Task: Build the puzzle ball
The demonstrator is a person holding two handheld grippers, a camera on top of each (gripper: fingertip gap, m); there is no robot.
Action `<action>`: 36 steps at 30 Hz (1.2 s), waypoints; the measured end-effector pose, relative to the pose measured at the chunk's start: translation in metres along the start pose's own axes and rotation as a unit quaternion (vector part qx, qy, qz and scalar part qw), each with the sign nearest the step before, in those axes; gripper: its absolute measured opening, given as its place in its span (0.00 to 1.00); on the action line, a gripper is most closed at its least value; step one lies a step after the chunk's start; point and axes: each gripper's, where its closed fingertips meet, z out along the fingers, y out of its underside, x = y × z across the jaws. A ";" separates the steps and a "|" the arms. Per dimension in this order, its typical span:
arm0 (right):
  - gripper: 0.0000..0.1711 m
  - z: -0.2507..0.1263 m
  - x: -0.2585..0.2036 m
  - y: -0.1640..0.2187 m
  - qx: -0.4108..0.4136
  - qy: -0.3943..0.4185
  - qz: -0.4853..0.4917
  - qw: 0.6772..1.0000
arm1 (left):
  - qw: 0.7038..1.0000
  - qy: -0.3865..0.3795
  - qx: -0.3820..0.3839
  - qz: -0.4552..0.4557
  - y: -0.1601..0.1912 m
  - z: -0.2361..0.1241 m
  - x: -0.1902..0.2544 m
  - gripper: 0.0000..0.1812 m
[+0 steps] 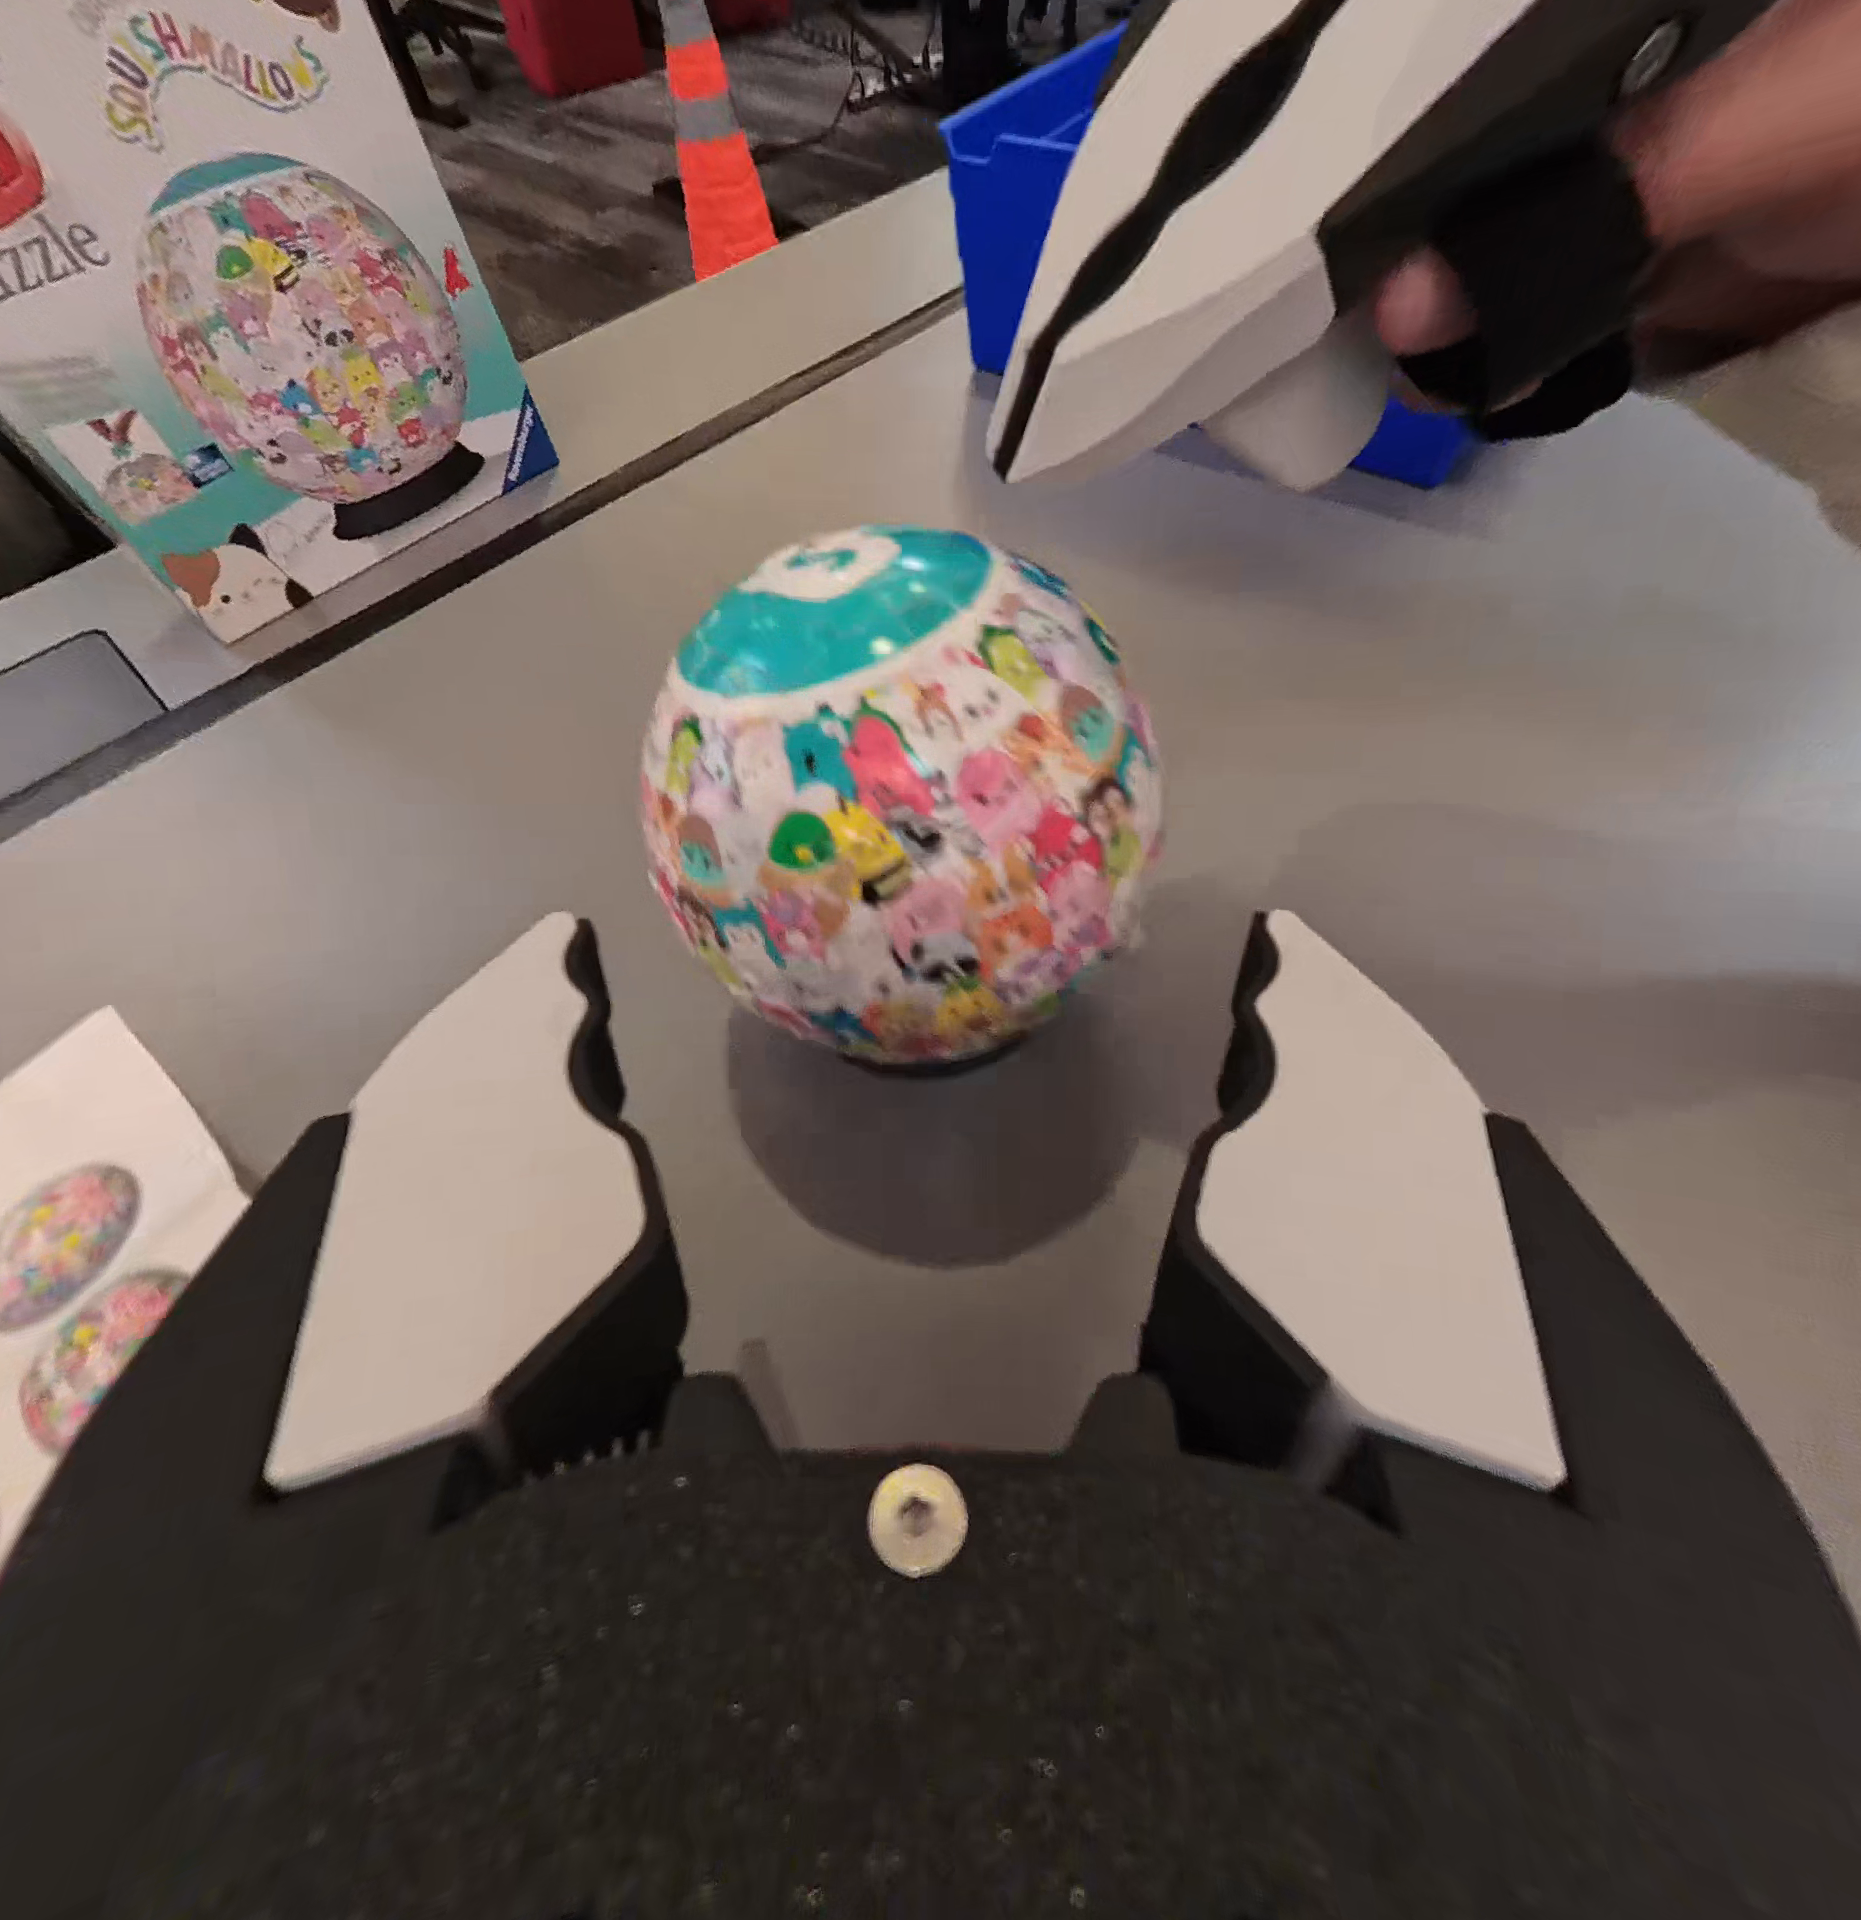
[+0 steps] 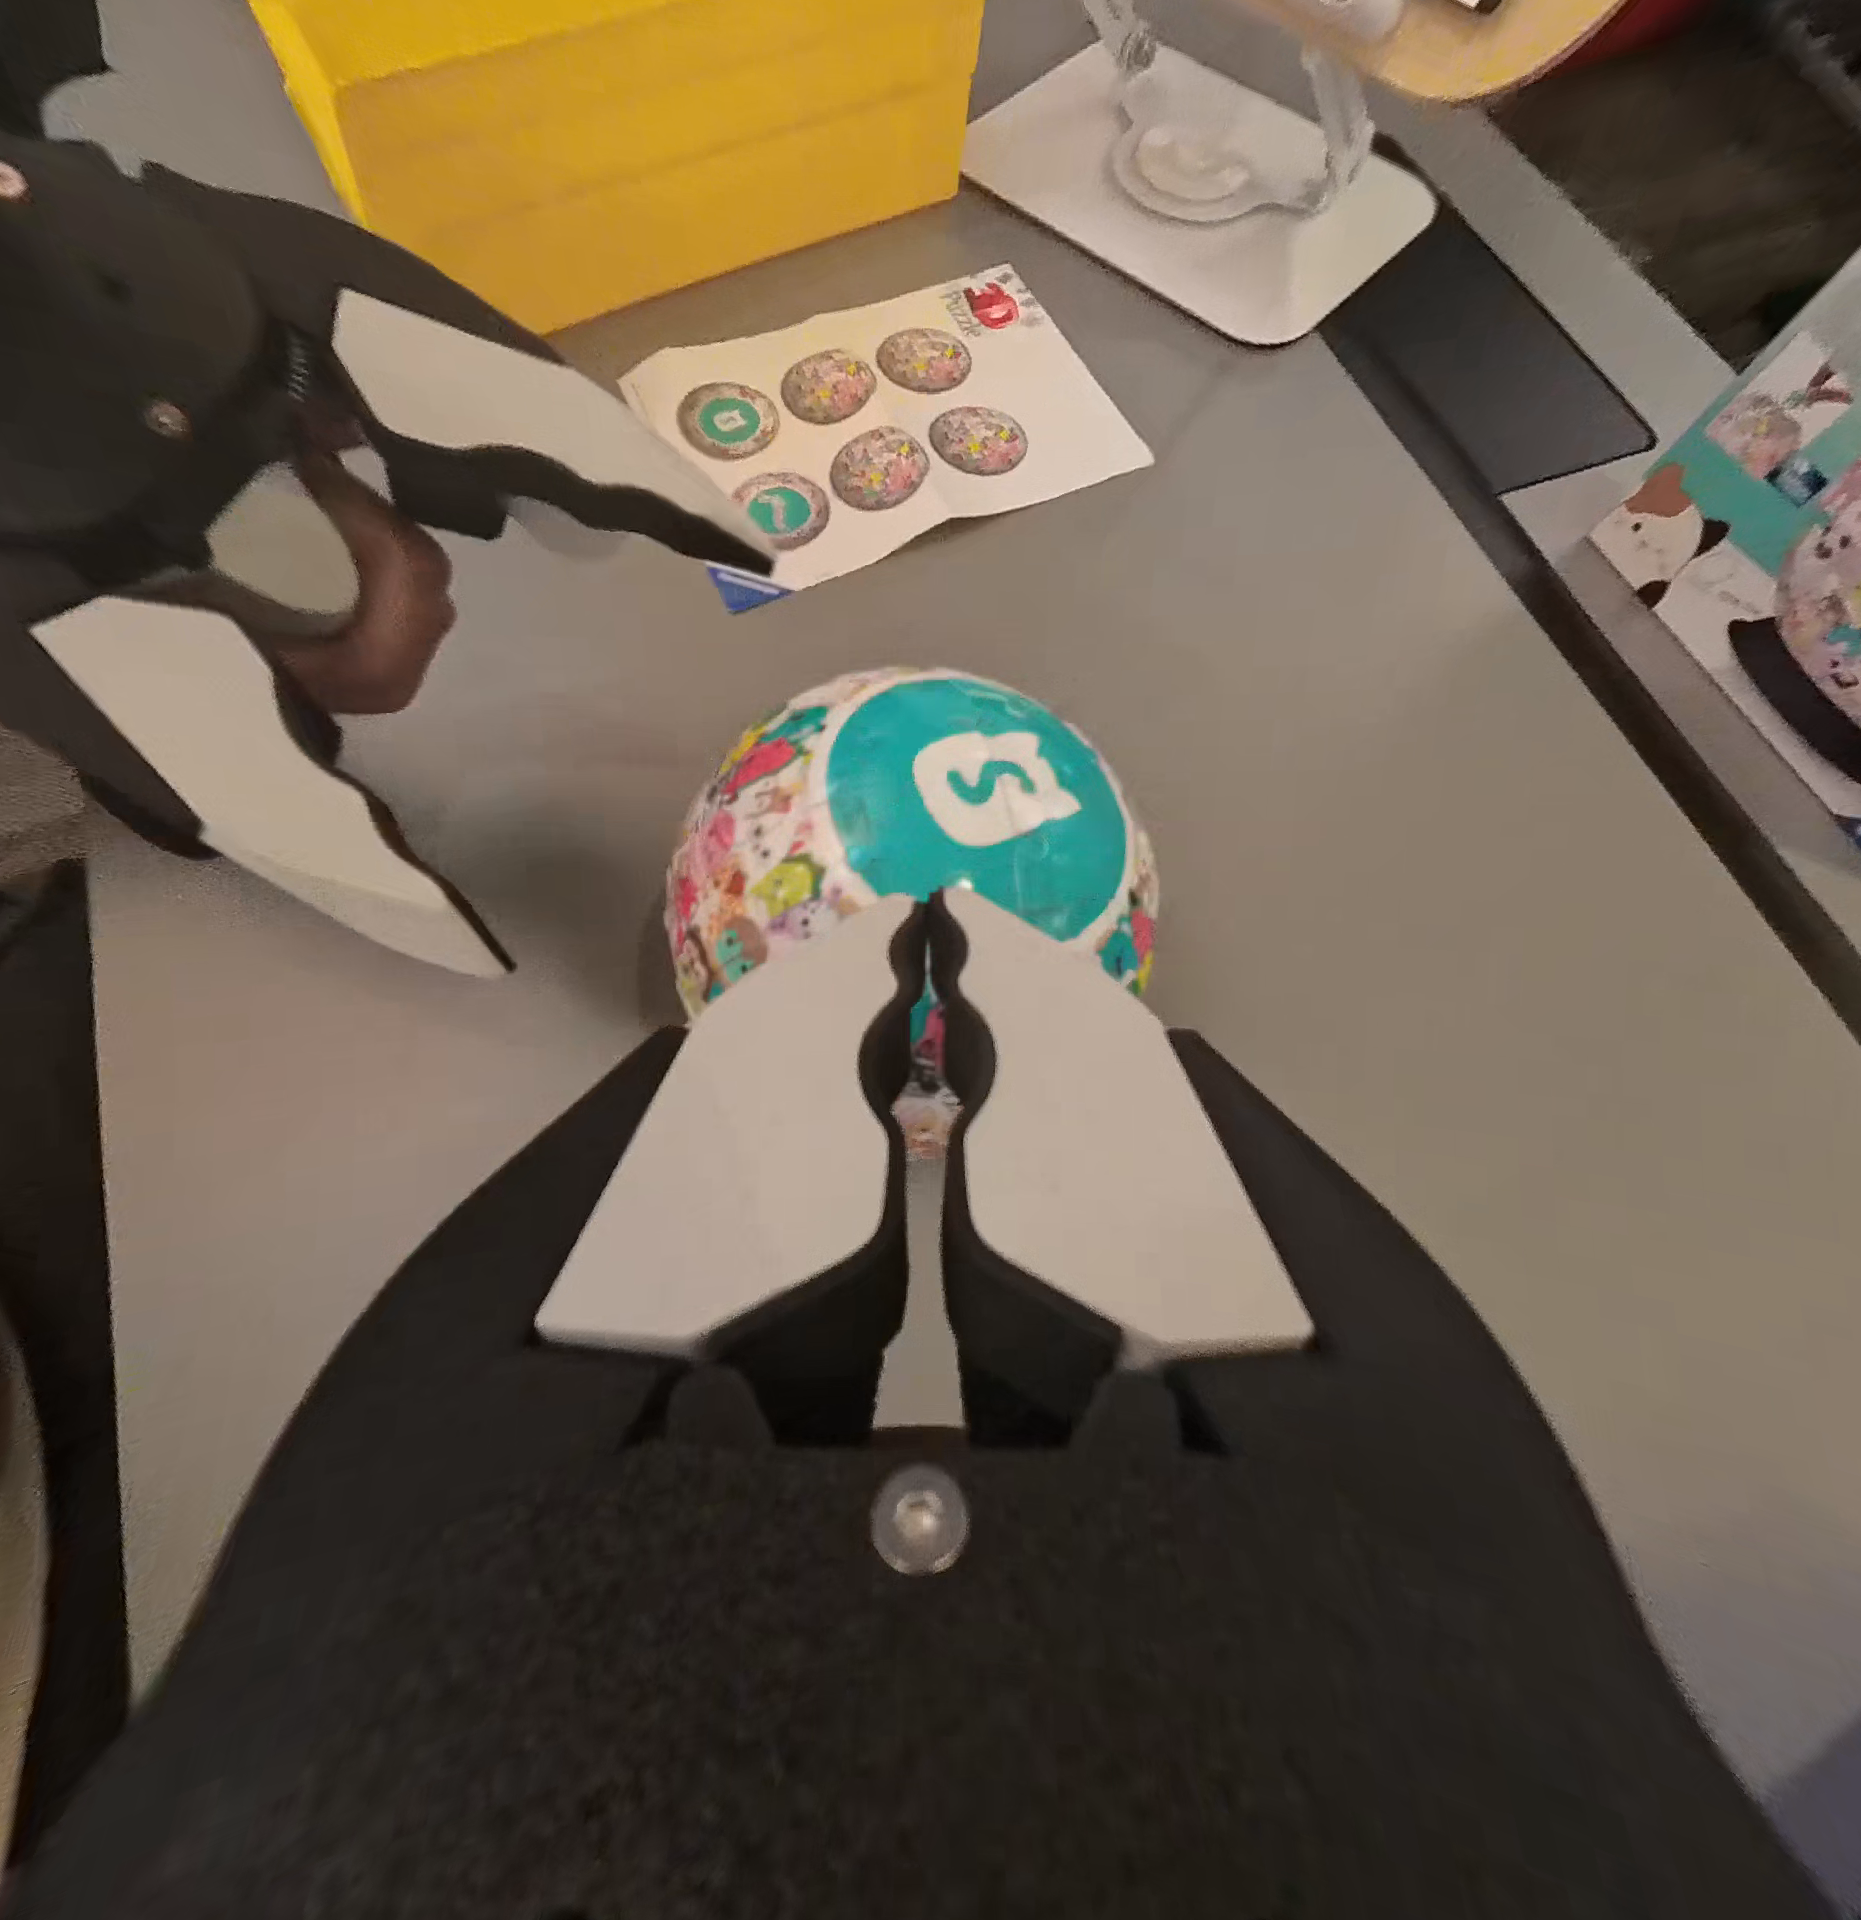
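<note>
Puzzle ball [image 1: 900,795] on table [image 1: 1528,727] | left gripper [image 1: 921,997] spread | right gripper [image 2: 928,902] pressed together

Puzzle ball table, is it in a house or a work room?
Probably a work room or lab, not a house. Past the grey table stands an orange traffic cone, and storage bins sit on it: a blue bin and a yellow bin.

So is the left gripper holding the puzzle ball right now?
No, the left gripper is open, its fingers spread short of the puzzle ball, which sits on the grey table untouched.
</note>
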 end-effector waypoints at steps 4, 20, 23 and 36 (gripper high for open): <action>0.00 0.004 0.004 -0.012 -0.010 -0.051 -0.006 0.999 | 0.999 0.044 -0.005 0.009 -0.010 0.028 -0.004 0.67; 0.00 0.024 0.003 -0.016 -0.052 -0.125 -0.011 0.991 | 0.997 0.076 -0.021 0.017 -0.001 0.054 -0.005 0.66; 0.00 0.016 -0.003 -0.031 0.000 -0.144 -0.001 0.990 | 0.997 0.078 -0.020 0.015 -0.001 0.055 -0.006 0.67; 0.00 0.006 0.025 -0.031 0.027 -0.098 0.033 0.994 | 0.997 0.077 -0.025 0.019 0.001 0.054 -0.005 0.67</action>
